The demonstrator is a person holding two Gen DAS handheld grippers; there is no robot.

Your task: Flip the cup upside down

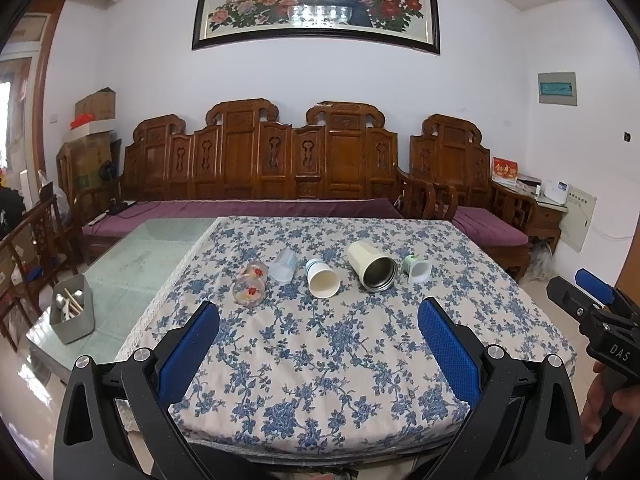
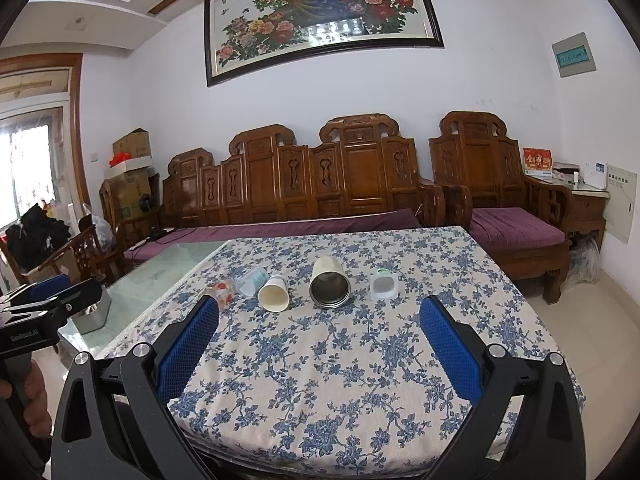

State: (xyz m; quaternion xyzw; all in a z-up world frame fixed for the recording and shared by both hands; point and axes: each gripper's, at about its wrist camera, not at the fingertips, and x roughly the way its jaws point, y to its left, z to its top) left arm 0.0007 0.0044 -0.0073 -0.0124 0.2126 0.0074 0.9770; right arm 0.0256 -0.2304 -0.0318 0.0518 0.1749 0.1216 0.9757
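A: Left gripper (image 1: 318, 320): black plastic frame, two fingers (image 1: 188, 350) faced with textured blue pads, silver round screws at the pivots.

B: Right gripper (image 2: 320, 320) identical. Seen from outside, white "DAS" lettering on its black body; bare skin on the handle.

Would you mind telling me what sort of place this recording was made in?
Most likely a home living room. A long carved wooden sofa with purple cushions lines the wall, a framed peacock-and-peony painting hangs above it, and a table with a blue floral tablecloth holds several cups lying on their sides.
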